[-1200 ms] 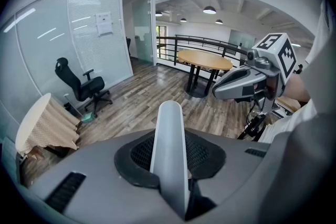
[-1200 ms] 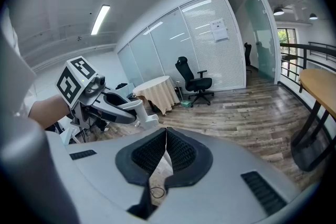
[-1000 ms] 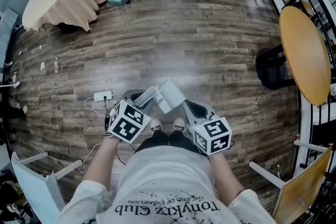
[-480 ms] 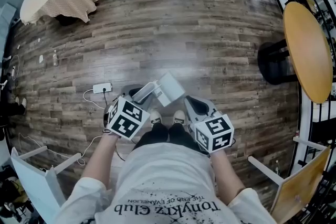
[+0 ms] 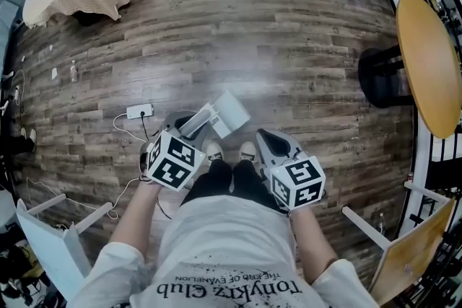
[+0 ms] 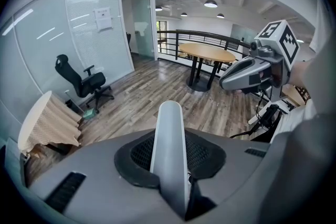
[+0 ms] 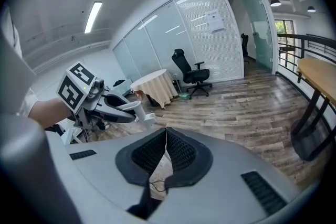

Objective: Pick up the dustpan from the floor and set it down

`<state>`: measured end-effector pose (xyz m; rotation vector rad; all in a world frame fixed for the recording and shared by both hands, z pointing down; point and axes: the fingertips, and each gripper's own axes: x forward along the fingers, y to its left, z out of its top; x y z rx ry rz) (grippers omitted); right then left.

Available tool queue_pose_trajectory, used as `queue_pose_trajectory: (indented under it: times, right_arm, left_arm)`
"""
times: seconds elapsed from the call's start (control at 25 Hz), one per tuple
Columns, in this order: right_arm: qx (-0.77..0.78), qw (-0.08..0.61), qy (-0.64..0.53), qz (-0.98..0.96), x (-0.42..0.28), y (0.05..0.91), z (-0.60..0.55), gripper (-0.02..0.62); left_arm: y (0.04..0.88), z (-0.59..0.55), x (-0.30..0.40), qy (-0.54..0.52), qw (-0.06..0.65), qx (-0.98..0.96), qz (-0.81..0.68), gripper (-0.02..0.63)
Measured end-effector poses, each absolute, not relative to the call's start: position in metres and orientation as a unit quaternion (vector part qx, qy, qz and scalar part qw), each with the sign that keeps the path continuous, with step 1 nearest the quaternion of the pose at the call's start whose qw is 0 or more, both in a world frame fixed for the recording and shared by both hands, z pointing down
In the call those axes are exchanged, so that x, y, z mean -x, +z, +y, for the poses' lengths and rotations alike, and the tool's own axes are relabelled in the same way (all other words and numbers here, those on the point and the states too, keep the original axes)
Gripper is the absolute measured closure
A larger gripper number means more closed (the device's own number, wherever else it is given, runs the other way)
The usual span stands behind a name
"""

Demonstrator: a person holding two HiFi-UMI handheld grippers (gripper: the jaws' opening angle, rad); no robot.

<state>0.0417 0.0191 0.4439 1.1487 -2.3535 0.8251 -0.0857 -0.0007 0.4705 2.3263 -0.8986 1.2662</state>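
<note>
Ahead of the person's shoes (image 5: 214,152), dustpan (image 5: 229,112) clamped by its handle in left gripper (image 5: 189,125), right gripper (image 5: 268,143) closed, empty.

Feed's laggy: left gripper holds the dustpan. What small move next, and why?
Probably lower the left gripper until the dustpan meets the floor: its fingers clamp the handle, the pan seems off the boards, and bare floor lies ahead of the shoes.
</note>
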Motion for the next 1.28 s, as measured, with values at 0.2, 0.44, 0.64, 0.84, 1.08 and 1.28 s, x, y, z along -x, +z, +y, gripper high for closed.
queue_pose_trajectory:
  times: [0.2,0.44,0.64,0.84,1.08,1.28]
  right_arm:
    - [-0.409,0.201,0.302,-0.837,-0.041,0.457,0.017,0.569]
    - [-0.407,0.204,0.312,-0.834,-0.039,0.468,0.01,0.571]
    - [-0.404,0.211,0.32,-0.831,-0.037,0.477,0.006,0.571]
    - [-0.402,0.212,0.327,-0.829,-0.036,0.485,-0.001,0.569]
    - [-0.403,0.211,0.336,-0.825,-0.035,0.494,-0.012,0.569]
    - [-0.404,0.209,0.344,-0.821,-0.039,0.502,-0.018,0.571]
  left_arm:
    - [0.486,-0.003,0.09,0.448,0.172,-0.817,-0.319,0.492]
    - [0.501,-0.01,0.093,0.449,0.169,-0.817,-0.32,0.492]
    - [0.509,-0.017,0.09,0.451,0.164,-0.819,-0.315,0.492]
    - [0.521,-0.027,0.085,0.45,0.163,-0.82,-0.314,0.492]
    - [0.538,-0.042,0.083,0.446,0.167,-0.821,-0.316,0.492]
    - [0.552,-0.053,0.075,0.446,0.17,-0.82,-0.315,0.492]
